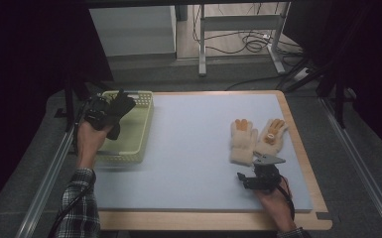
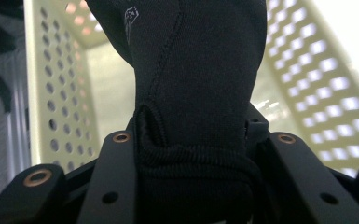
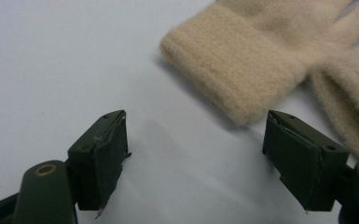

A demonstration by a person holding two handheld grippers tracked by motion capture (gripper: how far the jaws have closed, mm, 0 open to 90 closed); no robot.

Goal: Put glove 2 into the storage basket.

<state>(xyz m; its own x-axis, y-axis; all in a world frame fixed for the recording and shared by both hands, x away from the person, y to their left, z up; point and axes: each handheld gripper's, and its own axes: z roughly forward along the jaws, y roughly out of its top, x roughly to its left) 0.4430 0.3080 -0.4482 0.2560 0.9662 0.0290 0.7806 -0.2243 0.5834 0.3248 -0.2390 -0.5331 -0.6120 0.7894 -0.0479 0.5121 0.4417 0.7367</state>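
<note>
1. So, the left gripper (image 1: 110,113) is clamped on a black glove (image 2: 196,84), squeezing it by the cuff. It holds the glove over the yellow-green basket (image 1: 144,130) at the far left of the table.
2. The black glove is not let go yet, so I think this part of the job is close to done but not finished.
3. Two fuzzy tan gloves (image 1: 255,140) lie flat on the pale mat (image 1: 188,148), over on the right. They touch each other. They seem to be what is left to put away.
4. The right gripper (image 1: 259,174) sits just near of the tan gloves. Its jaws are apart, with nothing between them, and one tan cuff (image 3: 228,70) lies just ahead.
5. The basket has tall walls with holes, so the glove needs to drop from above.
6. The middle of the mat is bare, so there is lots of room to carry gloves across. The wooden table edge (image 1: 305,148) runs close by the tan gloves on the right.
</note>
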